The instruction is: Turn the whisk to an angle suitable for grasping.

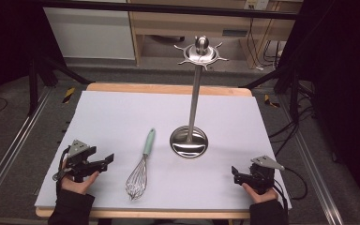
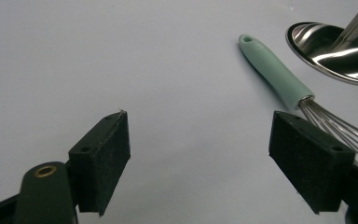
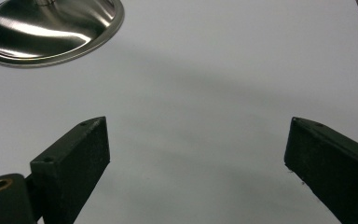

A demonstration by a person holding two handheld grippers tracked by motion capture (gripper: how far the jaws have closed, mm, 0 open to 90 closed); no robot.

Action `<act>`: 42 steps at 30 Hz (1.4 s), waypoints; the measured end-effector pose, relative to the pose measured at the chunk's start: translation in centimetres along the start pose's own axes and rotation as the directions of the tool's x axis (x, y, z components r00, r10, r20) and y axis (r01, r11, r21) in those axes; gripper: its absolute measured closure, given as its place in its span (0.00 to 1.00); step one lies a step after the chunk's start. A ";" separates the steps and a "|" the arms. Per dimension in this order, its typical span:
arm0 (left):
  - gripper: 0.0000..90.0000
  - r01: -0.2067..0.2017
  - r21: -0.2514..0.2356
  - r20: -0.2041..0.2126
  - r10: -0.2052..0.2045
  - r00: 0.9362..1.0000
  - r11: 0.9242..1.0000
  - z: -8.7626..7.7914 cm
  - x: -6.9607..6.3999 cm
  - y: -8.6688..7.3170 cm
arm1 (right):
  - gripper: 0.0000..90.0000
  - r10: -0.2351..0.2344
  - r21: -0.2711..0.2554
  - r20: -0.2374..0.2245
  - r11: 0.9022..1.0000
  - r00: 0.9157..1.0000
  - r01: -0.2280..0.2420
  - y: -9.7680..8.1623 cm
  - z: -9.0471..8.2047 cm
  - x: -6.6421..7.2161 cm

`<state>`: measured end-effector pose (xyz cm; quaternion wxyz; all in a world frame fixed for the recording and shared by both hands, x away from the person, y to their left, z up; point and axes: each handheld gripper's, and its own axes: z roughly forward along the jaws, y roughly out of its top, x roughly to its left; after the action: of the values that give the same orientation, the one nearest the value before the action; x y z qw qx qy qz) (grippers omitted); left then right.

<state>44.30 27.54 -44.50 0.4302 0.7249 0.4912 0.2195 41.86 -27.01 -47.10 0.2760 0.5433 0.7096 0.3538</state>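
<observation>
A wire whisk (image 1: pixel 139 168) with a mint-green handle (image 2: pixel 275 66) lies flat on the white sheet (image 1: pixel 122 117), handle pointing away from me. To its right stands a steel utensil stand (image 1: pixel 194 93) with a round base (image 3: pixel 46 25) and a hooked crown on top. My left gripper (image 1: pixel 104 161) rests at the sheet's left front, open, nothing between its jaws; the whisk is just to its right. At the right front my right gripper (image 1: pixel 235 172) is held open and empty, with the stand's base ahead to its left.
The sheet covers a wooden table (image 1: pixel 168 88). Dark frame legs (image 1: pixel 33 79) and cables (image 1: pixel 290 131) flank the table. A wooden shelf unit (image 1: pixel 206 23) stands behind it.
</observation>
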 end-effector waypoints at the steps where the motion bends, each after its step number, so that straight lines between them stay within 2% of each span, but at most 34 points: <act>1: 0.23 0.001 -0.003 -0.002 -0.001 1.000 1.000 -0.1 -0.1 0.1 | 0.08 0.001 0.002 0.003 1.000 1.000 -0.001 0.0 0.0 0.0; 15: 0.28 -0.014 -0.001 0.029 0.014 0.999 1.000 -0.3 -1.0 0.7 | 0.08 0.004 0.010 0.013 1.000 1.000 -0.004 -0.1 -0.2 -0.1; 20: 0.28 -0.036 -0.001 0.033 0.036 0.999 0.999 -0.6 -1.8 1.5 | 0.08 -0.001 0.010 0.016 1.000 1.000 0.001 -0.1 -0.3 -0.1; 26: 0.29 -0.036 -0.010 0.059 0.037 0.998 0.999 -0.8 -2.6 2.6 | 0.08 0.009 0.004 0.017 1.000 1.000 -0.009 -0.1 -0.4 -0.1; 31: 0.28 -0.054 -0.013 0.065 0.055 0.996 0.998 -0.9 -3.3 3.2 | 0.08 0.006 0.001 0.019 1.000 1.000 -0.006 -0.1 -0.5 0.0; 38: 0.30 -0.049 -0.031 0.096 0.052 0.994 0.998 -1.0 -3.8 3.8 | 0.08 0.006 -0.003 0.020 1.000 1.000 -0.005 -0.1 -0.5 -0.1; 42: 0.31 -0.064 -0.029 0.089 0.066 0.994 0.998 -0.9 -4.1 4.2 | 0.08 0.003 0.001 0.021 1.000 1.000 -0.003 -0.1 -0.5 0.0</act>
<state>44.12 23.58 -40.04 0.4537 0.7440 0.4446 0.2071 41.44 -27.15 -46.86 0.2826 0.5482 0.7058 0.3484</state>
